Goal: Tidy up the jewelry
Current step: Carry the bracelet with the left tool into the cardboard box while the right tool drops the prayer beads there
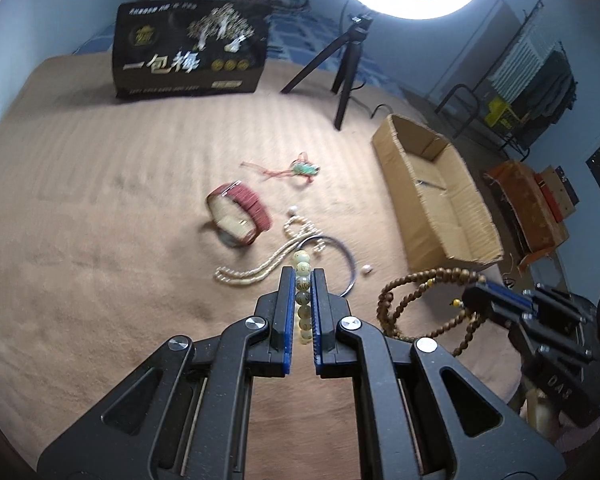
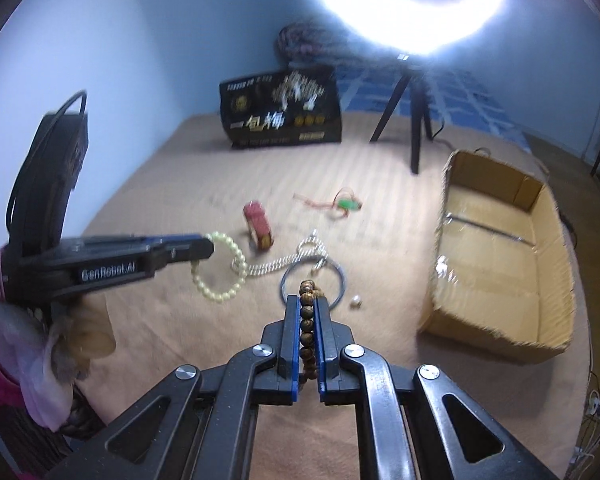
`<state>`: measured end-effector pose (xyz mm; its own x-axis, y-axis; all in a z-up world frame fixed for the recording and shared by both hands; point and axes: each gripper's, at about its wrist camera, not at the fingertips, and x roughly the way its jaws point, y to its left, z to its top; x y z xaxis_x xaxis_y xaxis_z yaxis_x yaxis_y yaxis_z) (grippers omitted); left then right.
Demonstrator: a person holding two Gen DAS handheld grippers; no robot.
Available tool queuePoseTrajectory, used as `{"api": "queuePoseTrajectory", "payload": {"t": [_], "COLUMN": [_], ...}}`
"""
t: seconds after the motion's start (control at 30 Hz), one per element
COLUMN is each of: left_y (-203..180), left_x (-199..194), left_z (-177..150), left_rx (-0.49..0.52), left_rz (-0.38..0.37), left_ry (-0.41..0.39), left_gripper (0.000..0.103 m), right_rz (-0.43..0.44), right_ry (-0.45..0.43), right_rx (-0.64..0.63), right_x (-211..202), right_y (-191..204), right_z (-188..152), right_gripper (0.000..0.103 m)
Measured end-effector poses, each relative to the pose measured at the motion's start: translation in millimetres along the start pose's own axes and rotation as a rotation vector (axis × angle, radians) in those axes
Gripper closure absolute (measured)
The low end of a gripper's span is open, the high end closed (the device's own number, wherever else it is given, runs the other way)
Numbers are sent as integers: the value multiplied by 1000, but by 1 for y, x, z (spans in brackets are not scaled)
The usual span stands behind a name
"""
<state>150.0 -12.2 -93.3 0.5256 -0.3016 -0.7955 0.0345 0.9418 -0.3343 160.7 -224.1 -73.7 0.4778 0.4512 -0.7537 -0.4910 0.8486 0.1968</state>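
My left gripper [image 1: 303, 276] is clamped on the pale bead bracelet [image 2: 220, 268], my right gripper [image 2: 308, 304] on the wooden bead string [image 1: 420, 304], both lifted above the blanket [image 1: 100, 200]. Light, floppy strands; pinching across several beads should stop slipping.

Tan blanket-covered bed [image 1: 80, 208]: red watch [image 1: 238, 216], green pendant on red cord [image 1: 302, 169], pearl necklace [image 1: 260, 264], metal bangle [image 1: 350, 268], cardboard box [image 1: 432, 196], black printed box [image 1: 190, 54], tripod [image 1: 340, 76].
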Motion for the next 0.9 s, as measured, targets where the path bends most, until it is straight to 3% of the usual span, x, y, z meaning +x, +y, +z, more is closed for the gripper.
{"api": "queuePoseTrajectory", "payload": {"t": [0.47,0.7,0.9], "left_y": [-47,-67,-84], "left_x": [-17,-23,-24], "left_z": [32,47,61], "left_rx": [43,76,100], "left_rz": [-108,-122,-144], "left_ry": [-81,-112,-126], "left_gripper": [98,98,98], "right_rz": [-32,-71,-125], "right_ry": [-186,-307,-357], "right_rx": [85,129,168], "right_x": [-45,-81,-97], "right_y": [-28,-52,-78], "right_z": [40,60,68], "right_gripper": [99,99,99]}}
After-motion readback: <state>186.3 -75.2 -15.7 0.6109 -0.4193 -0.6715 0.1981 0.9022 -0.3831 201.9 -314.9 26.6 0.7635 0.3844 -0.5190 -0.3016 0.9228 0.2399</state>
